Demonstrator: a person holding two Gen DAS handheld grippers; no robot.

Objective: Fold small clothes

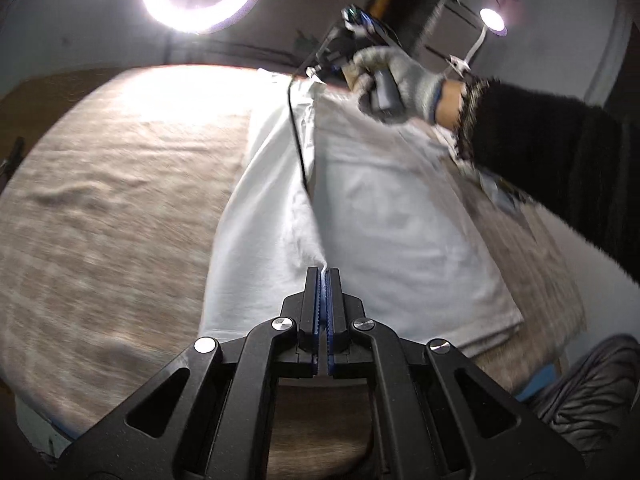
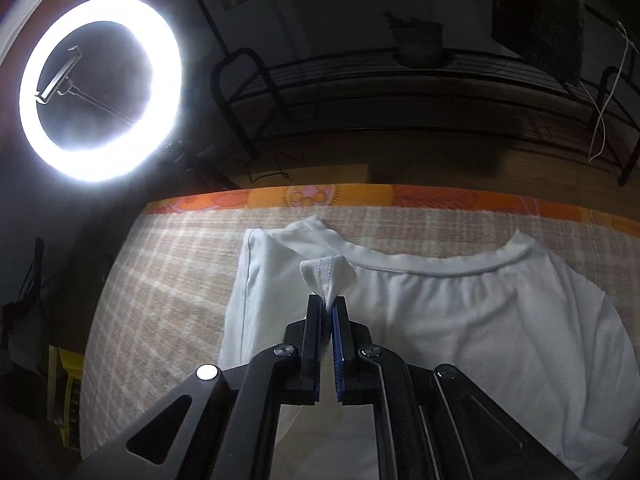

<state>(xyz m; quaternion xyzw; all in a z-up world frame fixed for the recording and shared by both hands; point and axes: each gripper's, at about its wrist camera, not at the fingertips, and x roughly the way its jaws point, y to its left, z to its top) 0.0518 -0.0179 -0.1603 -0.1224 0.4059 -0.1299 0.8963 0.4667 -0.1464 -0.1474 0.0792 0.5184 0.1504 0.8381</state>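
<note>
A white T-shirt (image 1: 384, 208) lies on the beige checked cloth (image 1: 120, 184) that covers the table. My left gripper (image 1: 323, 274) is shut on a pinch of the shirt's fabric near its lower part, lifted into a ridge. My right gripper (image 2: 329, 300) is shut on a bunched bit of the white T-shirt (image 2: 480, 320) at the shoulder seam, just left of the round collar (image 2: 440, 266). The left side of the shirt is folded inward, the sleeve (image 2: 264, 272) lying flat. In the left wrist view the right gripper (image 1: 320, 74) shows at the far end, held by a gloved hand (image 1: 400, 76).
A bright ring light (image 2: 100, 88) stands at the far left. An orange patterned edge (image 2: 360, 196) runs along the table's far side. A black metal rack (image 2: 400, 80) with a potted plant stands behind. A black cable (image 1: 298, 136) crosses the shirt. A dark padded jacket (image 1: 588, 392) is at lower right.
</note>
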